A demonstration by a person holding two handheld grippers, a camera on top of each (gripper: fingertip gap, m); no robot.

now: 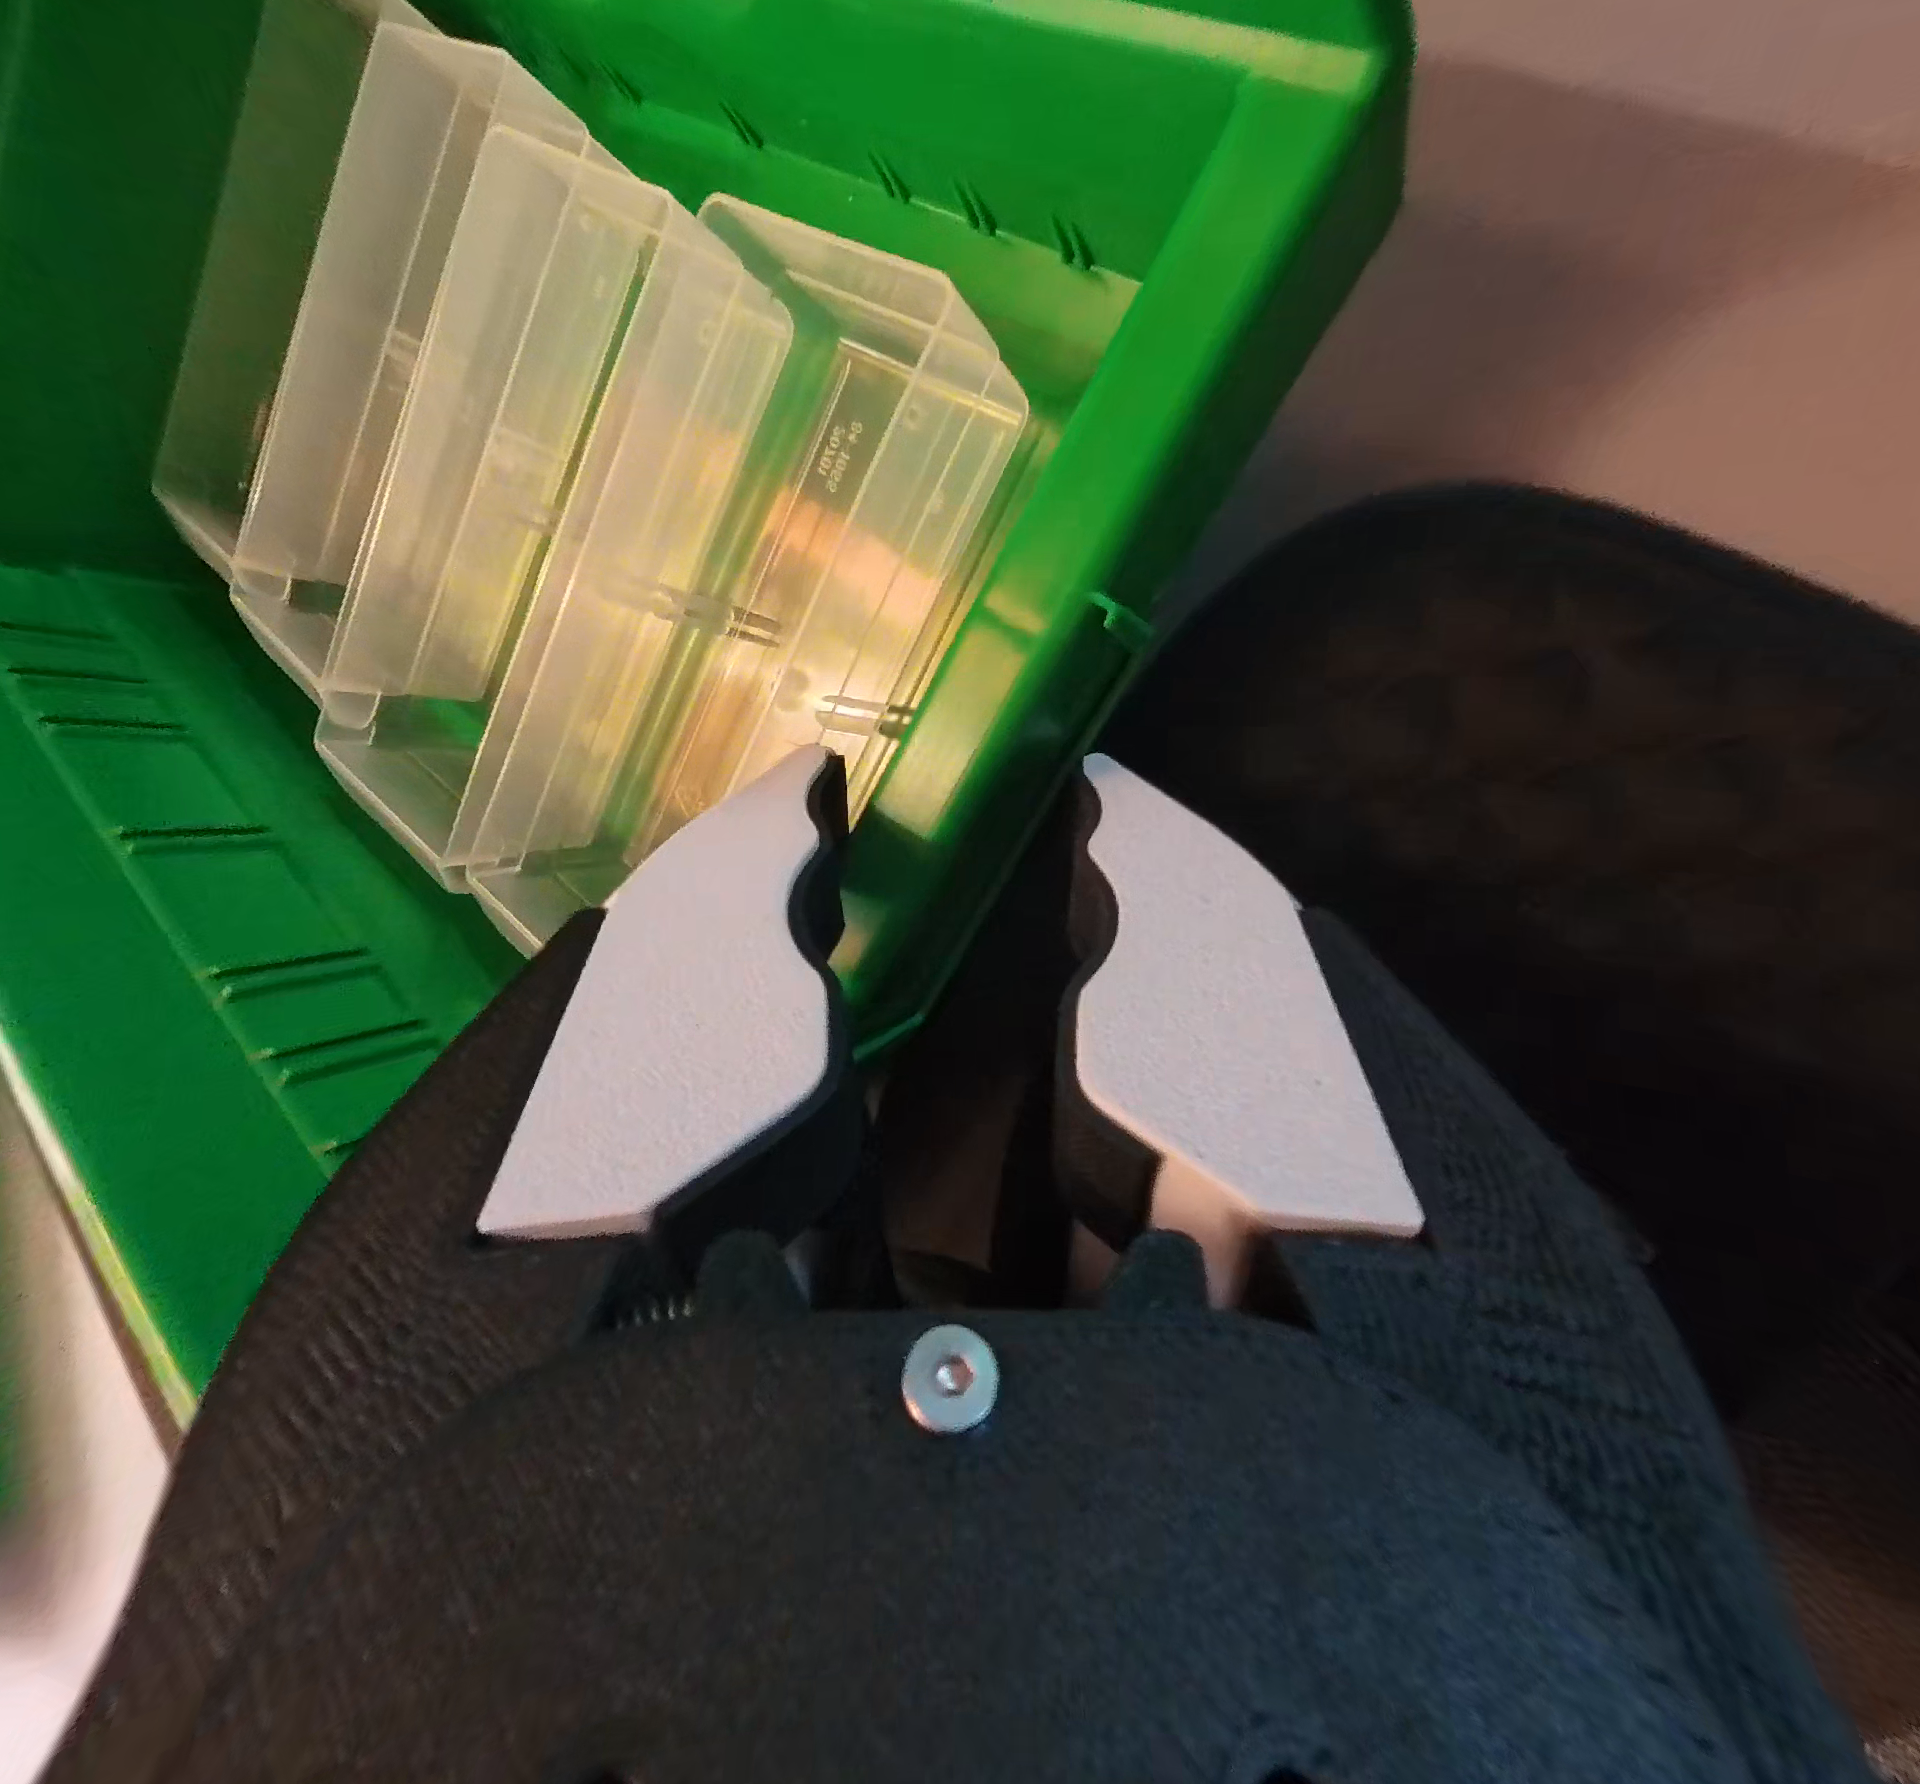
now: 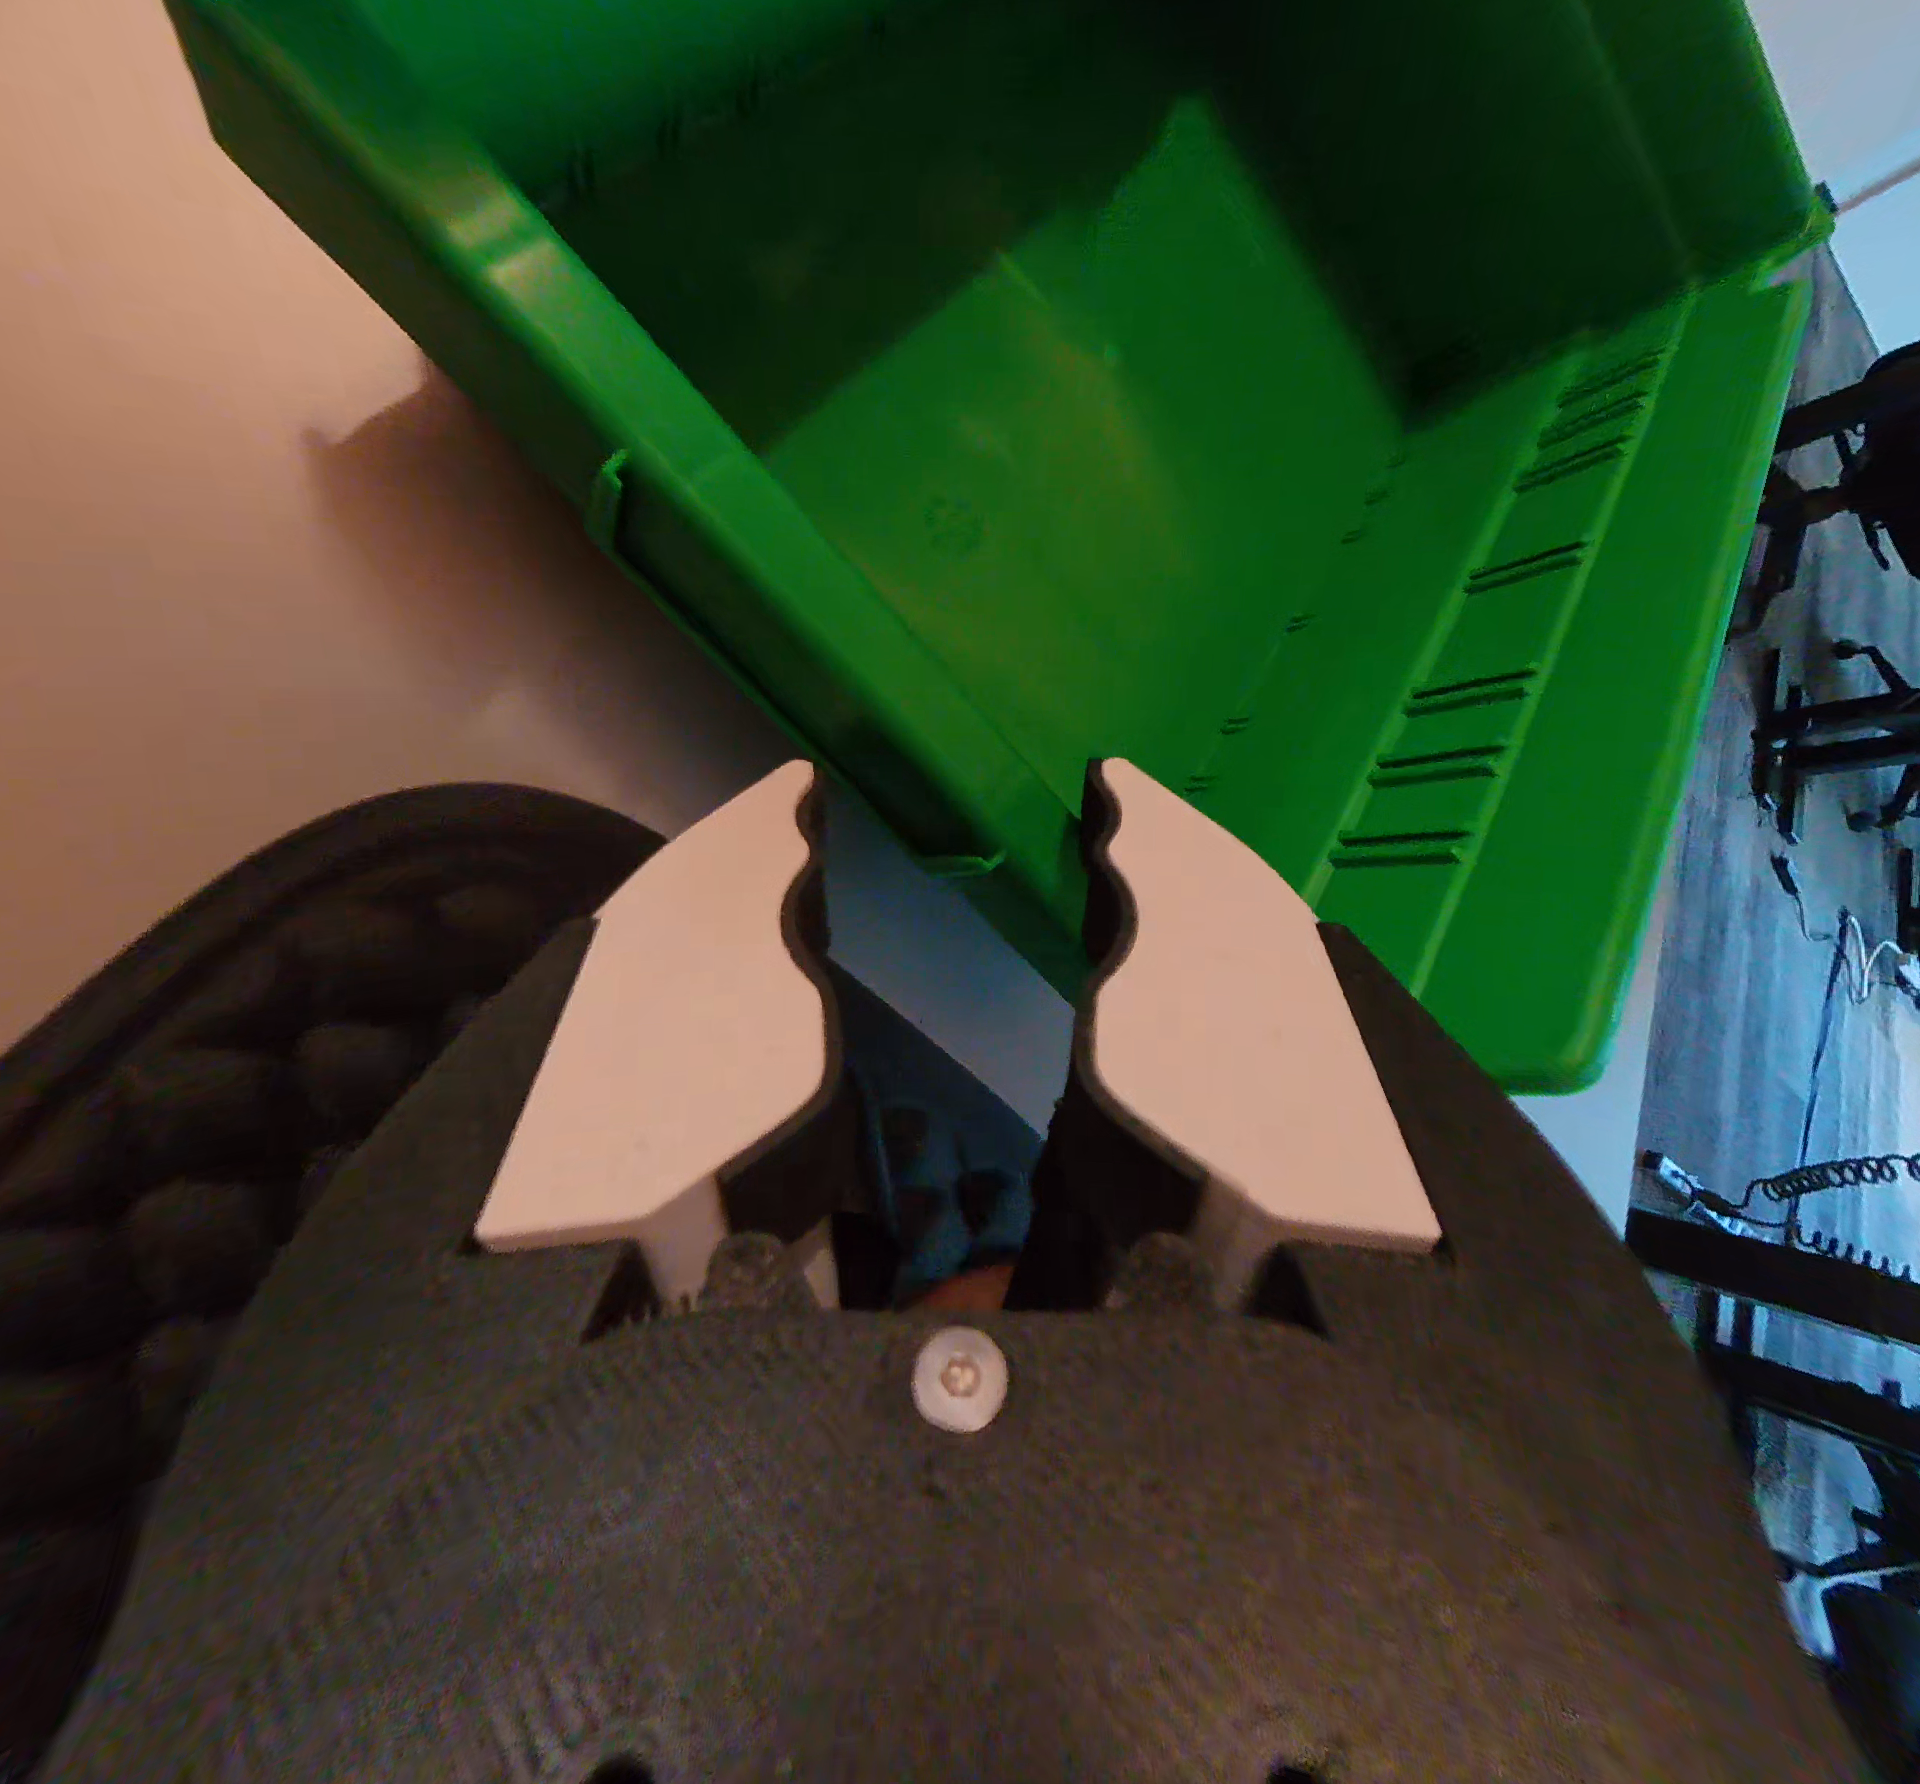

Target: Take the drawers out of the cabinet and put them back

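**Drawers loose in the shell, reseating to come**

Your left gripper (image 1: 961, 763), white fingers with black wavy pads, straddles the front edge of one side wall of the green plastic cabinet (image 1: 1143, 176). The wall lies against the inner pad of one finger. I cannot tell whether the other pad presses it too, so the grasp is uncertain.

Your right gripper (image 2: 956, 773) stands released around the cabinet's (image 2: 1039, 384) rim at a corner, and a strip of background shows between one finger and the green edge.

The cabinet sits tilted in both views, its ribbed guide rails bare. The clear, boxy plastic drawers (image 1: 582, 487) lean against one another in a slanted row inside it, none of them on a rail.

I judge this to be the putting-back stage. You will likely need to steady the shell, then take one drawer by its end and line it up level with a rail pair before pushing.
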